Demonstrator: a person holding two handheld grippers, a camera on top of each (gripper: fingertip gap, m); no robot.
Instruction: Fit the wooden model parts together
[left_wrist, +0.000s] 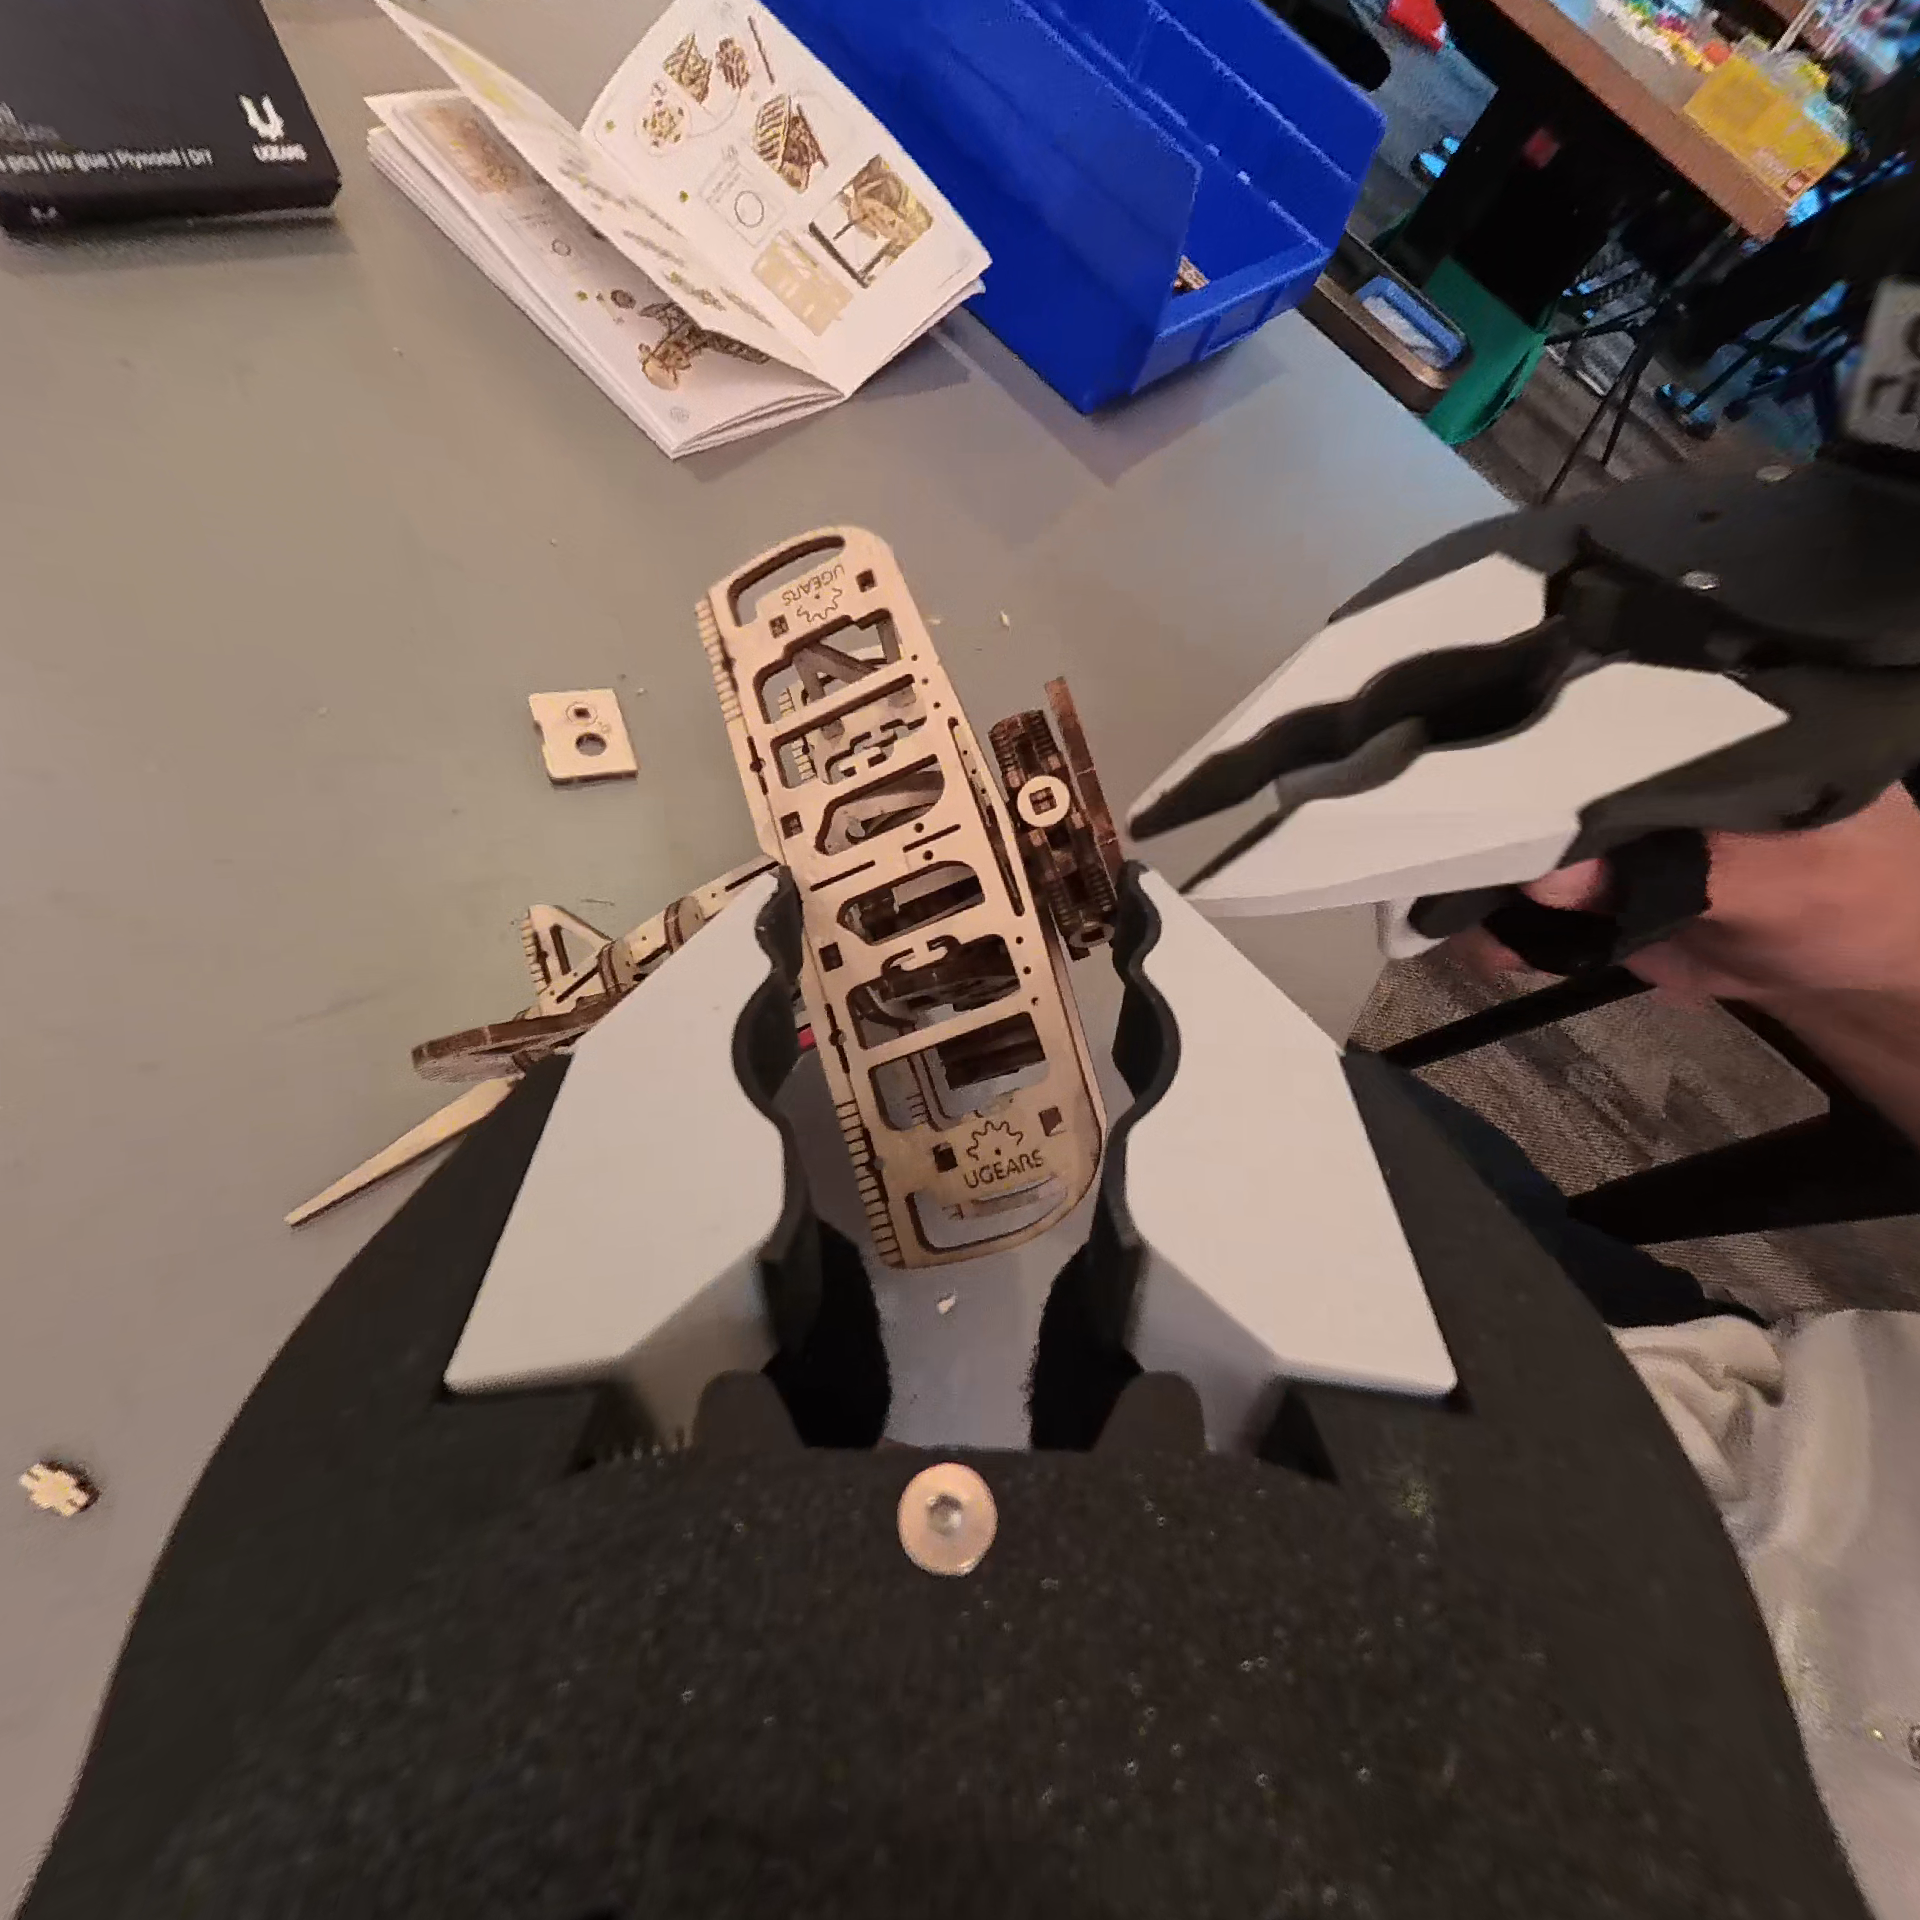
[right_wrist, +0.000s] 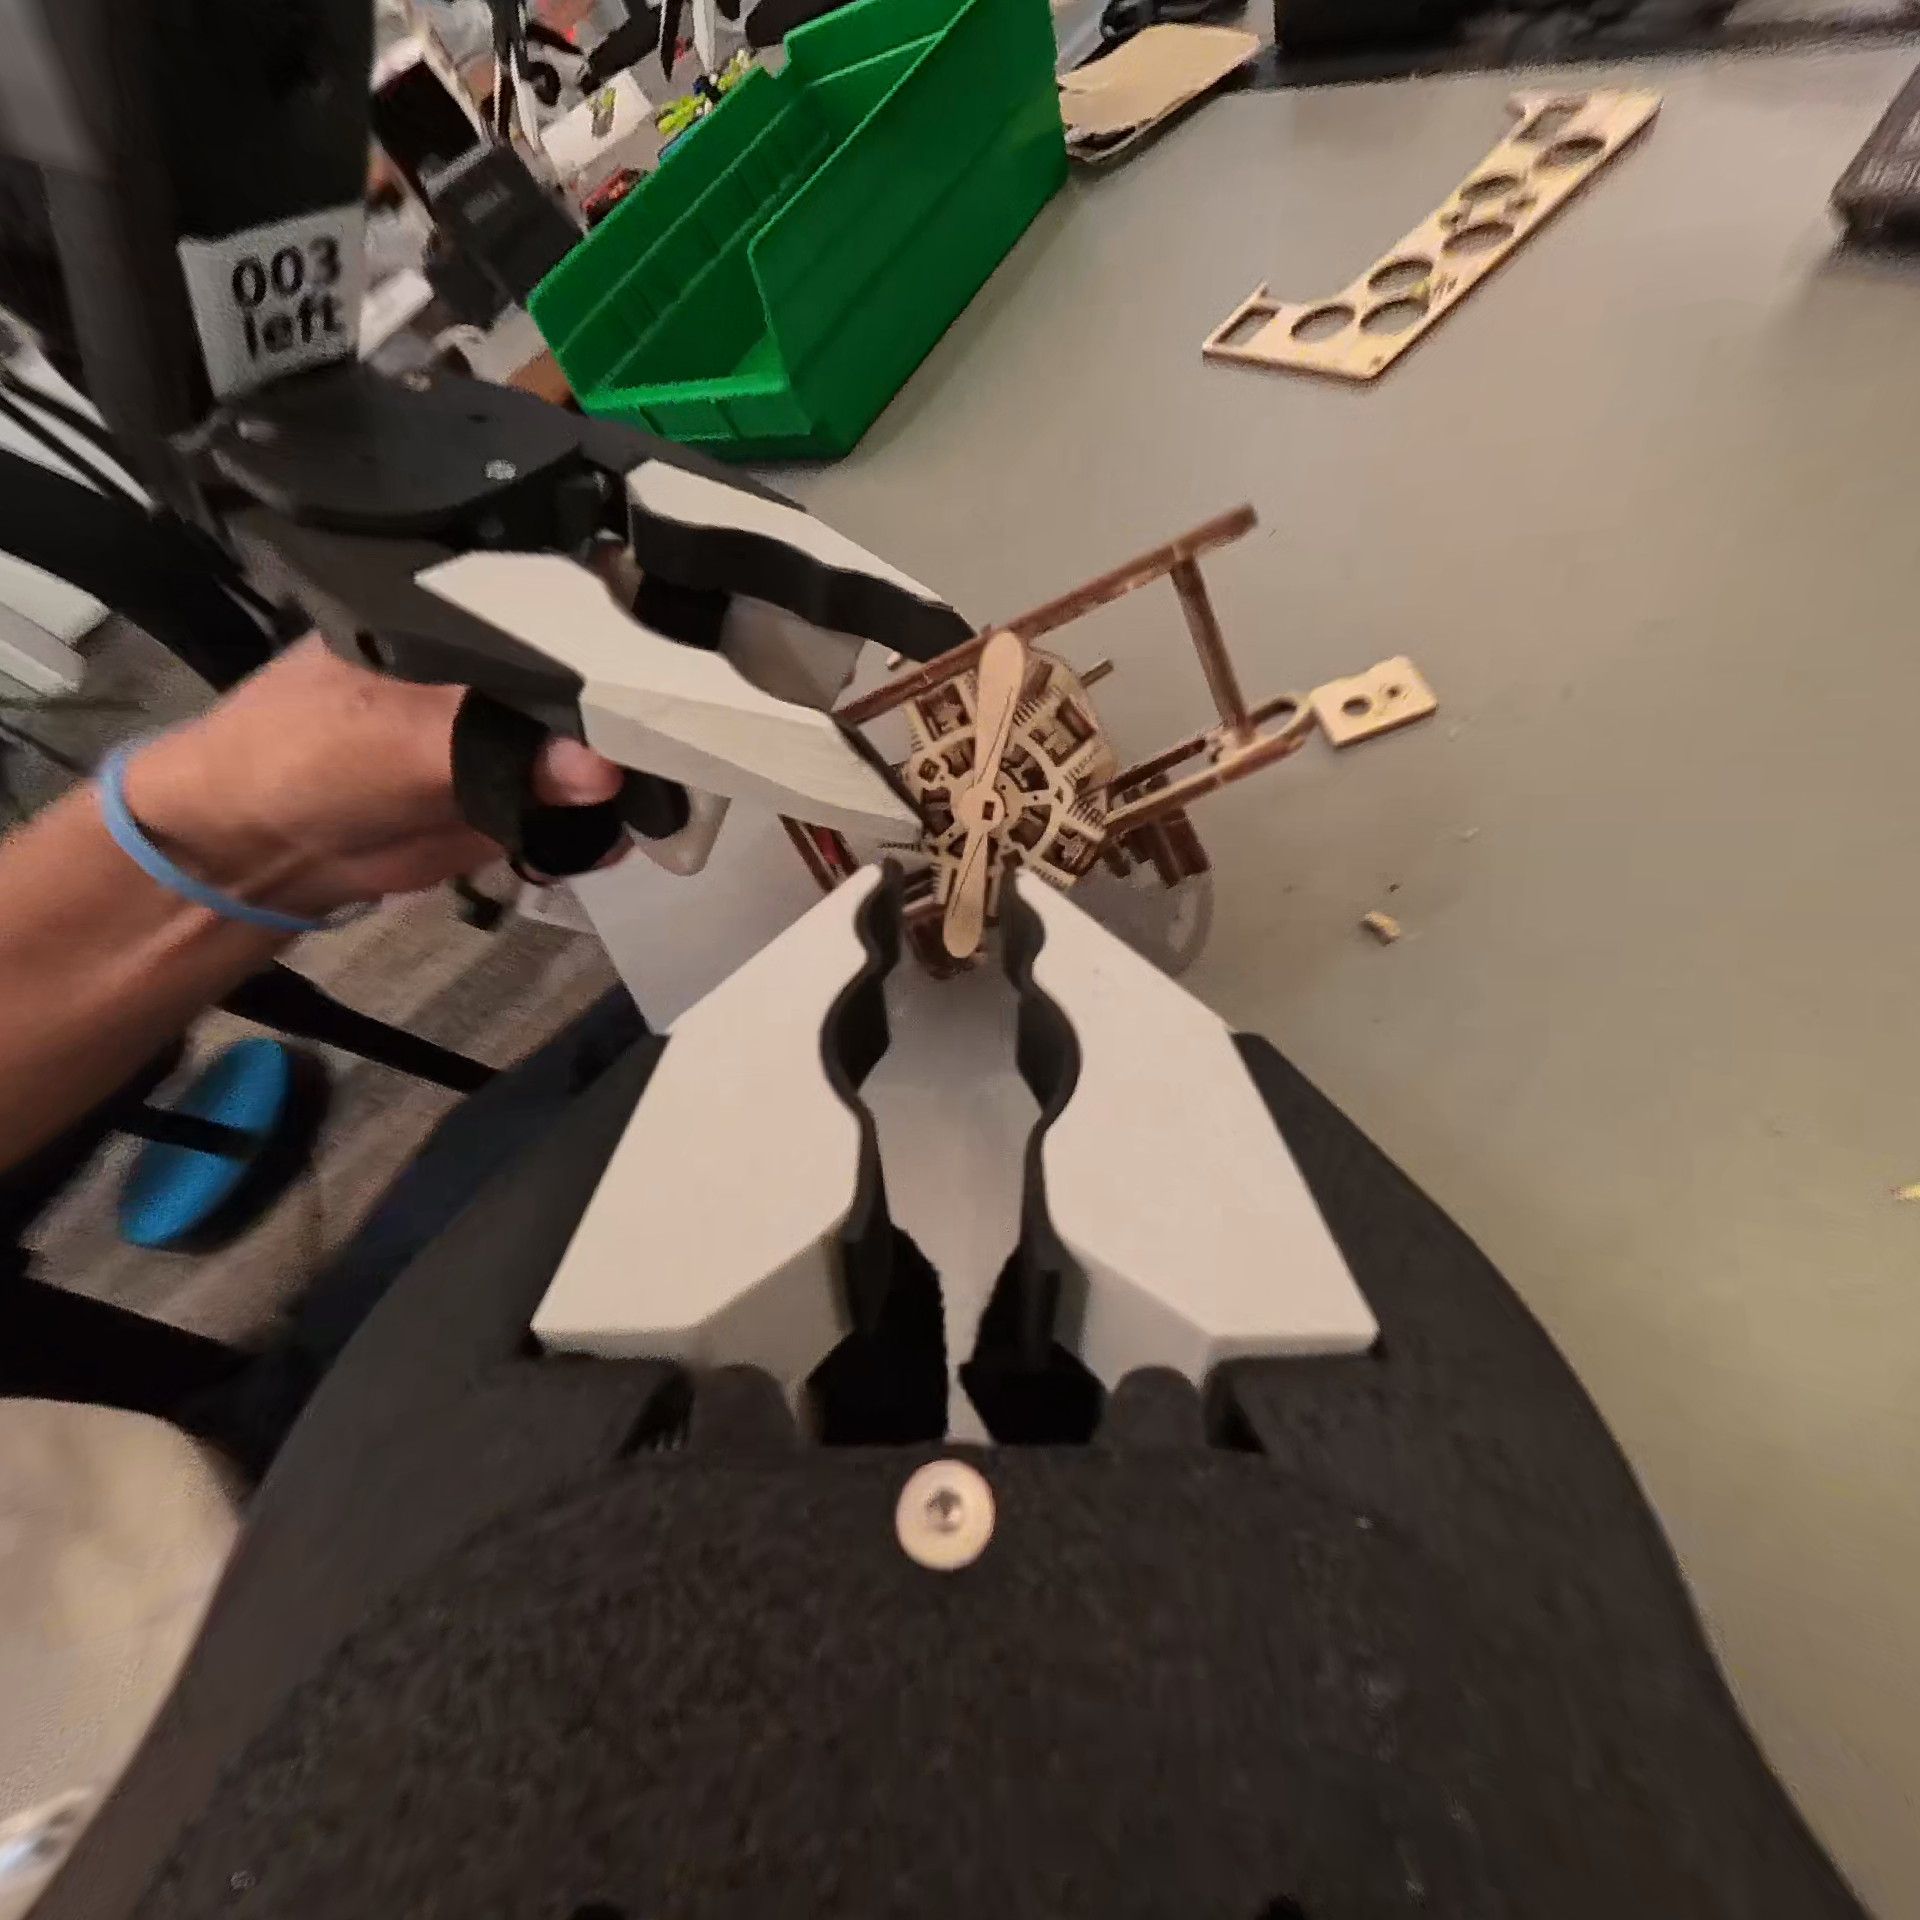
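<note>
Wooden biplane model (left_wrist: 914, 904): held above the grey table (left_wrist: 260, 644), centre of the left wrist view, wing tilted toward 11 o'clock. Left gripper (left_wrist: 951, 899): jaws clenched on the model's wing. Right gripper (right_wrist: 951, 894): jaws parted around the lower blade of the propeller (right_wrist: 985, 795); whether they touch it cannot be told. Square wooden part (left_wrist: 582, 736): flat on the table at 10 o'clock of the model. Instruction booklet (left_wrist: 686, 229): open, at 12 o'clock. Blue bin (left_wrist: 1091, 197): at 1 o'clock, beside the booklet. Green bin (right_wrist: 810, 239) and punched-out plywood sheet (right_wrist: 1434, 239): far side of the table in the right wrist view.
</note>
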